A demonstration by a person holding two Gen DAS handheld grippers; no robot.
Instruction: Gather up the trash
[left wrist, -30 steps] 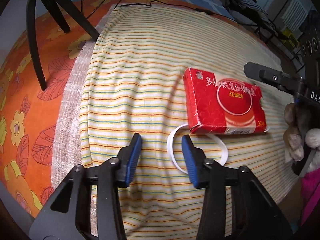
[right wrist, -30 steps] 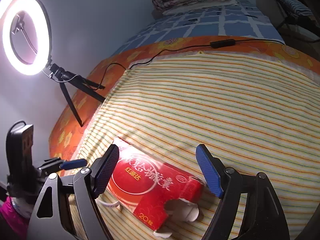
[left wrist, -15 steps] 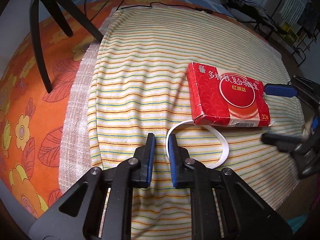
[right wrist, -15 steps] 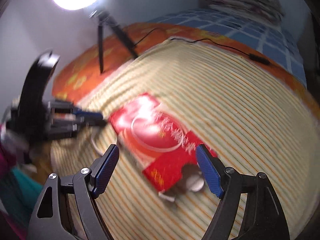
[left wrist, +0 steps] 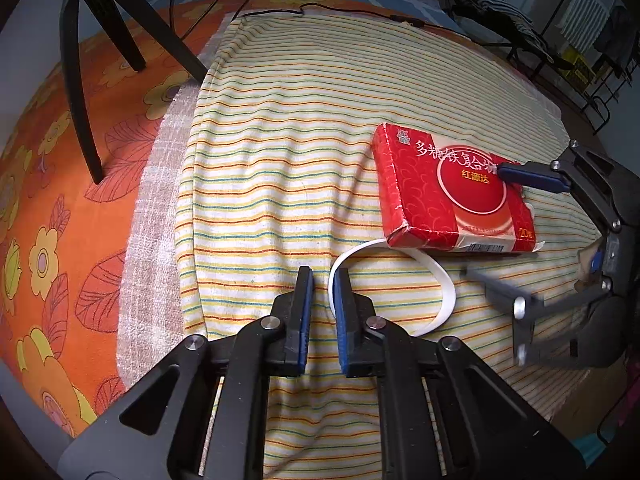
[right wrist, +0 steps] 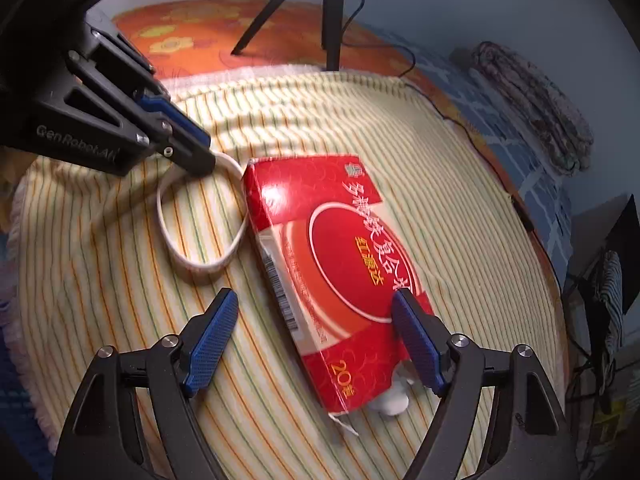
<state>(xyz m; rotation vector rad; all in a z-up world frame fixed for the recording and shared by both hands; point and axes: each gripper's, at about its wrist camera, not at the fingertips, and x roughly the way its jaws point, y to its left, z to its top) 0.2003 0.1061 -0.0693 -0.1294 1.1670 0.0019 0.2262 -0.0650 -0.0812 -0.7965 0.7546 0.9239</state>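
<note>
Striped cloth (left wrist: 280,160) spread over an orange flowered sheet (left wrist: 60,200), with a black tripod (left wrist: 76,60) standing on the orange part and a black cable (left wrist: 360,14) trailing along the far edge. One red box (right wrist: 340,264) flat on the stripes, printed with Chinese characters, "红源达" in yellow, "20" at one corner and a barcode on its side. One white band (left wrist: 436,280) looped just beside the box, one end tucked under it. Left gripper (left wrist: 323,292), marked "GenRobot.AI", nearly closed, blue pads at the band's near edge; whether pinching it, cannot tell. Right gripper (right wrist: 316,320) spread wide, straddling the box's near end.
</note>
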